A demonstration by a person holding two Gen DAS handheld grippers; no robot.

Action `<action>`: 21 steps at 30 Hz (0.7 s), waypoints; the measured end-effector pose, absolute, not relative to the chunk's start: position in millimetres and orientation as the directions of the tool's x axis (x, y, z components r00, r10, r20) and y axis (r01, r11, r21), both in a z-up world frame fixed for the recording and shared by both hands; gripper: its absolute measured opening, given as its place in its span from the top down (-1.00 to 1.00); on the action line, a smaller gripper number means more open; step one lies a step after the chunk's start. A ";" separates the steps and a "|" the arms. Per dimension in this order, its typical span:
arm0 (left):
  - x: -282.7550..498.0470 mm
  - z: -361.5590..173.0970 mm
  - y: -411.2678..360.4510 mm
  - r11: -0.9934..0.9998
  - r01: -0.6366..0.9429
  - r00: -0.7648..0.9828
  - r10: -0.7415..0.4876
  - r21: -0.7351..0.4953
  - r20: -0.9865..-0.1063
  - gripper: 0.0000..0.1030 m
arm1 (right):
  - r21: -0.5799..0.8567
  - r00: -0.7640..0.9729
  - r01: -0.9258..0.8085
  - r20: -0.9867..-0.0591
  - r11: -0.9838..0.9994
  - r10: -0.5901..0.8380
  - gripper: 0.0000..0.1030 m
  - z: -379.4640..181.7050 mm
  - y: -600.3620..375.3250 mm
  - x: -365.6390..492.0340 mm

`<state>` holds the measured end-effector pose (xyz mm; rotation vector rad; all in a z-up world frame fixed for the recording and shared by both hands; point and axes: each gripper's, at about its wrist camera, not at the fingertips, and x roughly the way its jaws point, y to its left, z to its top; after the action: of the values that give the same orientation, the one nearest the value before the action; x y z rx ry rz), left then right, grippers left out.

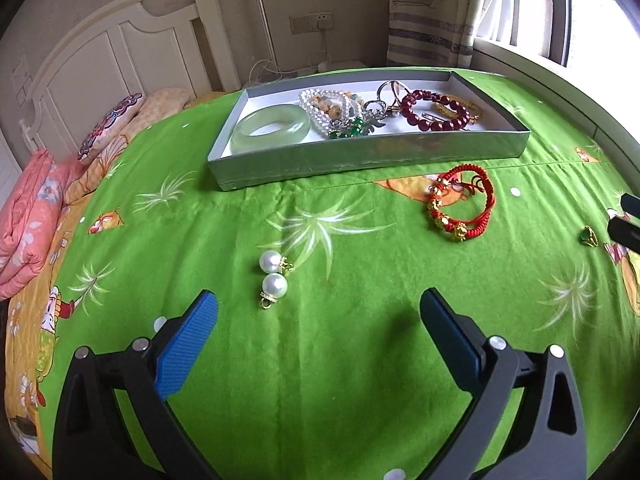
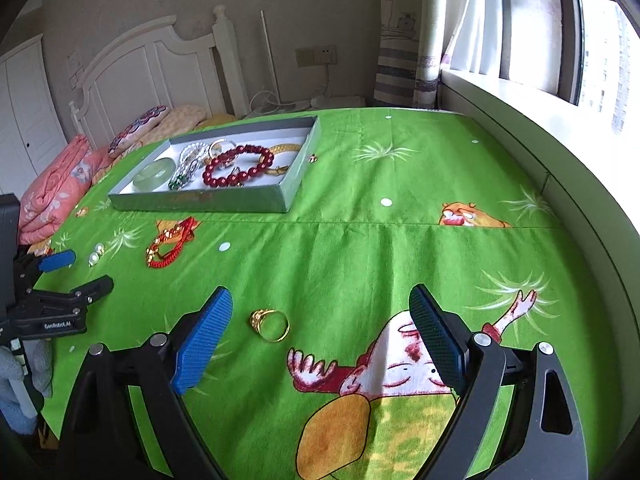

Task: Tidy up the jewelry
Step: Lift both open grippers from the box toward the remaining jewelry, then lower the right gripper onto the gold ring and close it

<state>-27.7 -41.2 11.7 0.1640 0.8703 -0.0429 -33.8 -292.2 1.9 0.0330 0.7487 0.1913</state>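
Note:
A grey shallow box [image 1: 360, 160] on the green bedsheet holds a jade bangle [image 1: 272, 128], pearl strands, a dark red bead bracelet [image 1: 436, 110] and gold pieces. It also shows in the right wrist view [image 2: 200, 202]. Two pearl earrings [image 1: 274, 276] lie just ahead of my open left gripper [image 1: 320, 312]. A red cord bracelet with gold beads [image 1: 460, 200] lies to the right. A gold ring [image 2: 270, 324] lies between the fingers of my open right gripper [image 2: 320, 308]. The ring shows small in the left wrist view [image 1: 588, 236].
Folded pink quilt [image 1: 28, 216] and pillows lie at the left by a white headboard [image 1: 112, 48]. A window ledge [image 2: 560, 152] runs along the right of the bed. The left gripper [image 2: 60, 280] is visible in the right wrist view.

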 end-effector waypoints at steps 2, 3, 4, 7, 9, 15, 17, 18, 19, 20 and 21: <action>-28.9 13.5 -34.6 0.991 0.094 0.653 0.007 0.090 -0.757 -0.95 | 0.061 0.691 -0.212 -0.696 0.975 0.193 -0.68 -1.1 -281.7 -36.2; -29.7 14.3 -31.6 0.994 0.086 0.656 -0.006 0.068 -0.754 -0.95 | 0.040 0.680 -0.238 -0.707 0.971 0.195 -0.68 -3.4 -276.7 -37.3; -30.1 15.4 -26.8 0.996 0.077 0.660 -0.021 0.040 -0.751 -0.95 | 0.015 0.671 -0.260 -0.717 0.965 0.192 -0.67 -5.4 -270.8 -38.9; -30.7 18.0 -13.1 0.998 0.043 0.668 -0.058 -0.039 -0.742 -0.95 | -0.037 0.660 -0.283 -0.732 0.959 0.166 -0.67 -9.3 -260.8 -40.2; -31.7 19.3 -5.9 0.996 0.021 0.675 -0.074 -0.082 -0.734 -0.94 | -0.039 0.653 -0.293 -0.738 0.955 0.170 -0.58 -11.0 -259.3 -39.4; -34.1 22.8 -0.5 0.993 0.009 0.691 -0.093 -0.120 -0.717 -0.95 | -0.072 0.644 -0.304 -0.750 0.950 0.150 -0.14 -13.1 -249.7 -33.5; -34.3 23.0 0.0 0.992 0.010 0.692 -0.095 -0.123 -0.716 -0.95 | -0.081 0.646 -0.312 -0.749 0.946 0.149 -0.14 -12.1 -246.0 -32.1; -34.4 22.6 0.0 0.992 0.010 0.691 -0.097 -0.125 -0.716 -0.95 | -0.075 0.647 -0.312 -0.747 0.947 0.155 -0.14 -11.0 -244.8 -30.7; -34.3 22.1 -0.2 0.992 0.011 0.691 -0.098 -0.125 -0.716 -0.95 | -0.064 0.650 -0.313 -0.742 0.947 0.165 -0.14 -9.3 -243.3 -29.0; -34.2 22.2 -0.3 0.992 0.012 0.691 -0.098 -0.125 -0.716 -0.95 | -0.055 0.651 -0.323 -0.738 0.945 0.180 -0.14 -7.7 -241.2 -26.7; -34.6 22.0 -0.1 0.992 0.011 0.691 -0.098 -0.125 -0.716 -0.95 | -0.049 0.650 -0.344 -0.733 0.938 0.200 -0.14 -6.6 -237.3 -24.7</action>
<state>-34.6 -0.1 22.0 -0.1143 0.8057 -0.0612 -24.7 -237.3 -6.6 -0.1908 0.8070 0.3110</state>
